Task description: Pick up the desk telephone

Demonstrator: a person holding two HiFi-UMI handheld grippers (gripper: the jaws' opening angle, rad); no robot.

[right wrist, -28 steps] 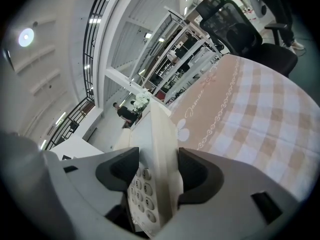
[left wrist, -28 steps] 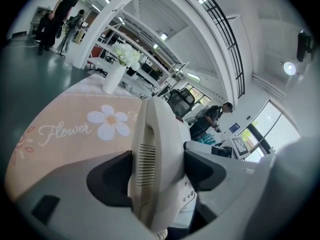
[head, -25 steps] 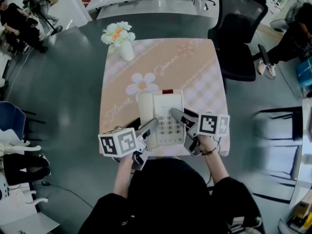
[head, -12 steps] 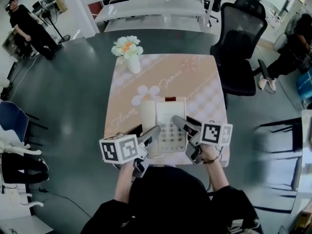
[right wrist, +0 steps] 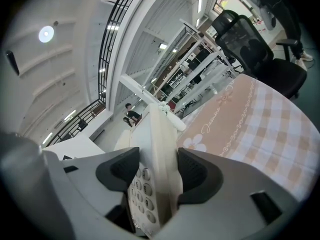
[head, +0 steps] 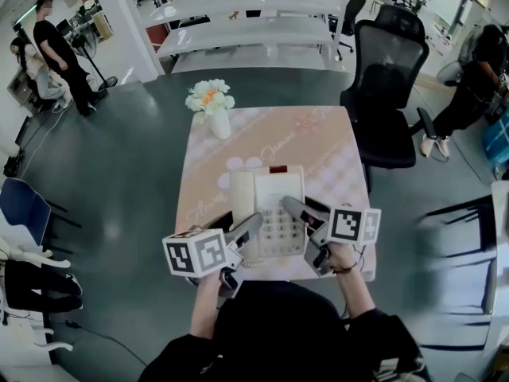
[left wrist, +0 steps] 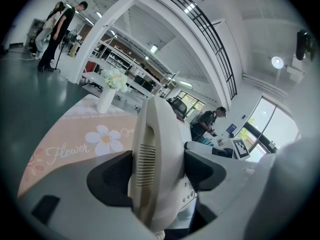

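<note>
The white desk telephone, with its handset on the left and keypad on the right, is held up over the near half of the peach-clothed table. My left gripper is shut on its left, handset side; in the left gripper view the handset edge fills the gap between the left gripper pads. My right gripper is shut on the right edge. In the right gripper view the telephone shows its keypad, with the right gripper clamped on its thin side.
A white vase of flowers stands at the table's far left corner. A black office chair sits right of the table. White desks line the back. People stand far left and far right.
The telephone has come up toward me in both grippers and now covers part of the printed flower on the cloth. Both grippers stayed shut on it.
</note>
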